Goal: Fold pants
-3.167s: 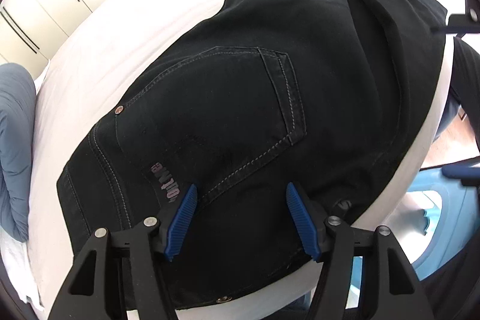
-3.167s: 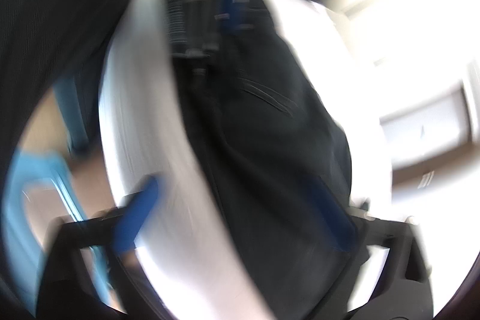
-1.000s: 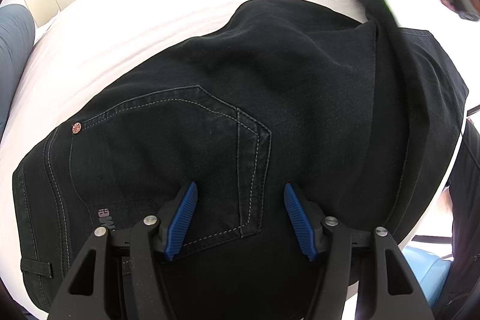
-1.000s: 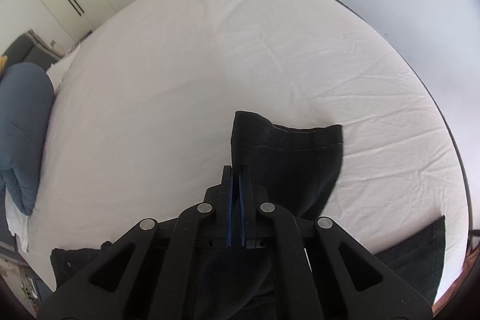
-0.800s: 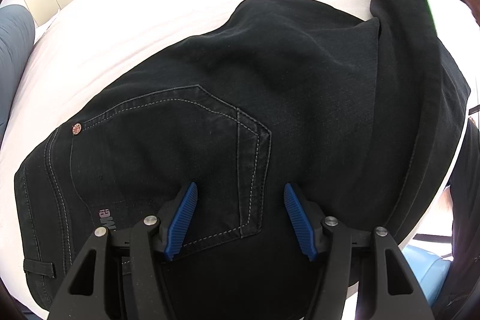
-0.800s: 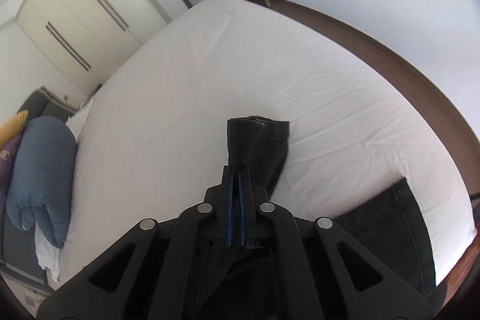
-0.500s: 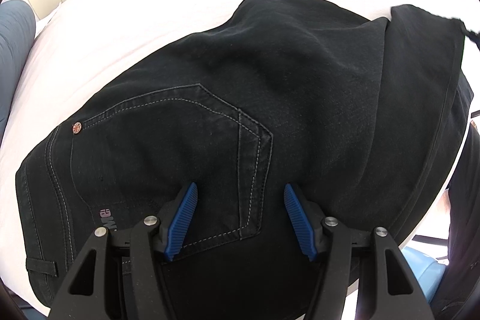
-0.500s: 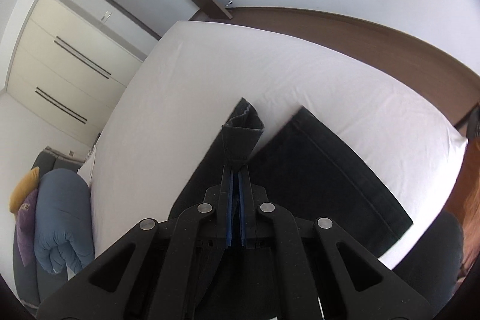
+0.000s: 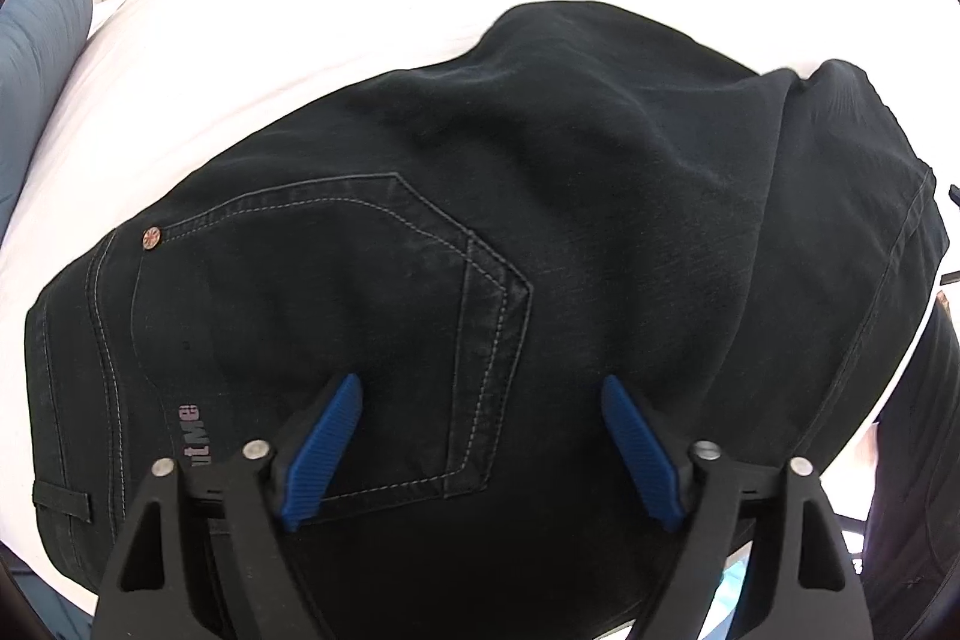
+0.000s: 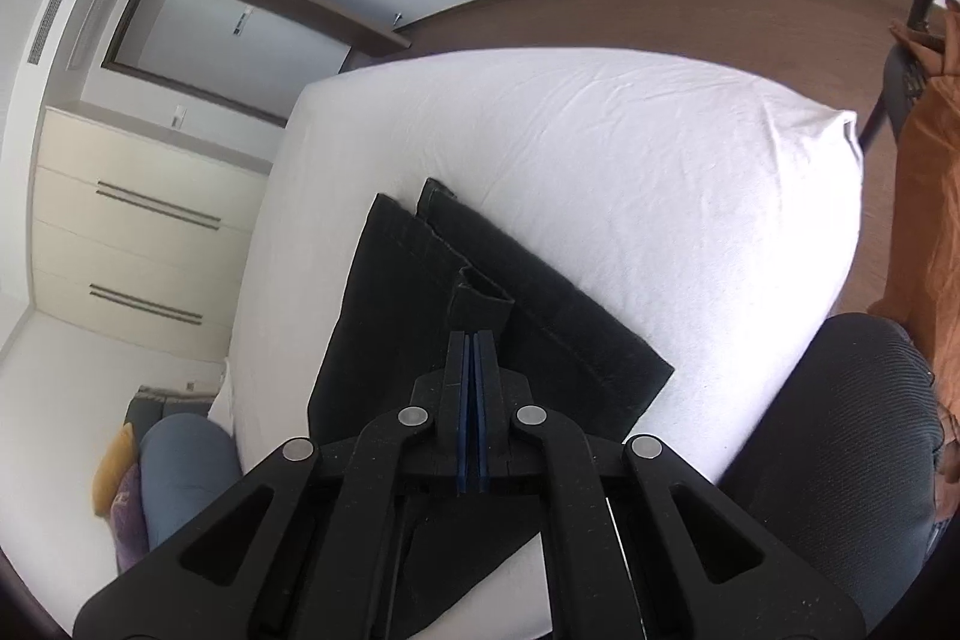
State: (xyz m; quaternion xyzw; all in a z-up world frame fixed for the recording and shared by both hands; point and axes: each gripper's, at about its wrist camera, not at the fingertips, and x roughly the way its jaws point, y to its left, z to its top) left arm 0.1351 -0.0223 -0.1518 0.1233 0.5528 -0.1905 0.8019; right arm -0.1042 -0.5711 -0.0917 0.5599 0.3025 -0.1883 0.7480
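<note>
Black jeans (image 9: 600,190) lie on the white bed sheet (image 9: 300,10), back pocket (image 9: 336,292) facing up. My left gripper (image 9: 480,382) points steeply down over that pocket. Its jaws are opening, and its blue pads (image 9: 324,436) stand wide apart above the cloth without pinching it. In the right wrist view my right gripper (image 10: 473,337) is shut on a pinched fold of the leg hem (image 10: 480,295). The hem sticks up past the pads, and the leg ends (image 10: 390,316) lie folded near the bed's edge.
The white bed (image 10: 660,172) stretches away behind the jeans. A blue-grey bolster (image 10: 180,466) and a yellow cushion (image 10: 111,472) lie at its far end. The person's dark trouser leg (image 10: 840,430) stands beside the bed. An orange cloth (image 10: 936,160) hangs on a chair, and drawers (image 10: 120,220) line the wall.
The right gripper swung the leg end across the bed and lowered it onto the jeans near the bed's edge, rolling as it went. The left jaws have spread wider.
</note>
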